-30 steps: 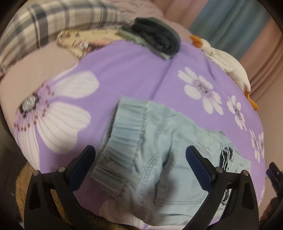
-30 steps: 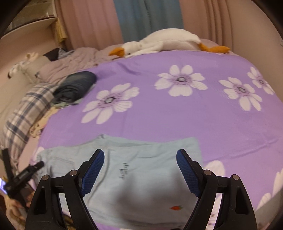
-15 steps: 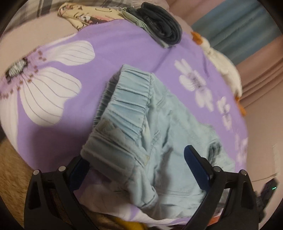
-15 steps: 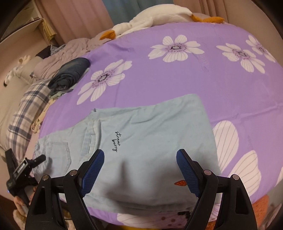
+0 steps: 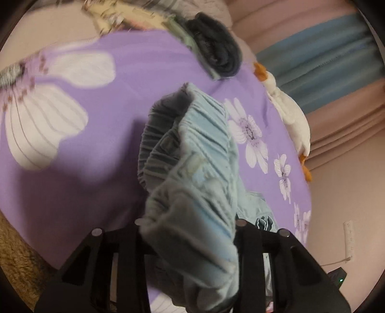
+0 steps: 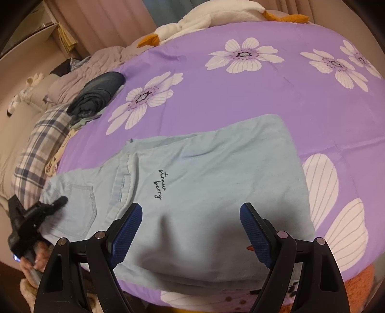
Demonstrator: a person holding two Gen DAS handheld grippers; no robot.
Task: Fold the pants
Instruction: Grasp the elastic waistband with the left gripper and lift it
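Left fingers [image 5: 190,231] just closed, clamping pants [image 6: 216,173] waistband (bunched); right fingers [image 6: 190,231] apart above leg.

Purple flowered bed [image 6: 240,96] (pale blue pants [image 6: 204,187] lying flat) bears a goose plush [image 6: 204,19].

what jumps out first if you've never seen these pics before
The pale blue pants spread across the near side of the purple flowered bedspread, with dark "strawberry" script on one leg. In the left wrist view their gathered waistband is bunched up close between the jaws of the left gripper, which have just been closing on it. A white plush goose lies along the far edge.
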